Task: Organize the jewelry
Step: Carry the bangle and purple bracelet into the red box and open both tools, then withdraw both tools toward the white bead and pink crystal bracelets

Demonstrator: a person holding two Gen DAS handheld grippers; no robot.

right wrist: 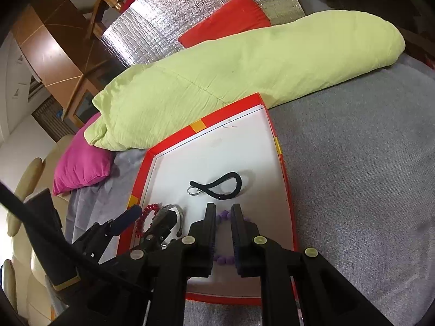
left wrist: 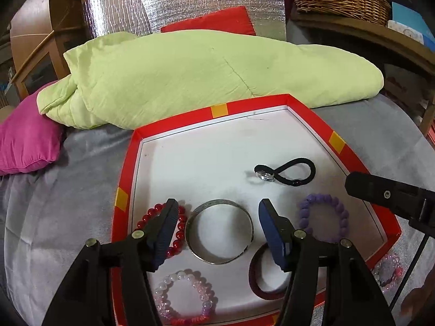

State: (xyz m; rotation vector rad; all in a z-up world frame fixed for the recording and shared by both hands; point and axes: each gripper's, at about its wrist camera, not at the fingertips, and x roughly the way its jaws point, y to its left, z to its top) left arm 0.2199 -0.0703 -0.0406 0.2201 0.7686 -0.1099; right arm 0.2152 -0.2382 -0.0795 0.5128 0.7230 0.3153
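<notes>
Left hand-held gripper (left wrist: pixel 218 212) hangs half open over the metal bangle (left wrist: pixel 220 231), holding nothing; the right hand-held gripper (right wrist: pixel 223 212) is almost shut and empty above the purple bracelet (right wrist: pixel 224 258). Most pieces already lie in the red tray (left wrist: pixel 217 110); one pink bracelet (left wrist: pixel 390 271) waits outside on the grey bed (right wrist: pixel 367 163), near a green quilt (left wrist: pixel 190 73).

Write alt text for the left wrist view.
An open left hand-held gripper hovers over a silver bangle in a red-rimmed tray, among red, purple and pink bead bracelets and a black hair tie.
</notes>
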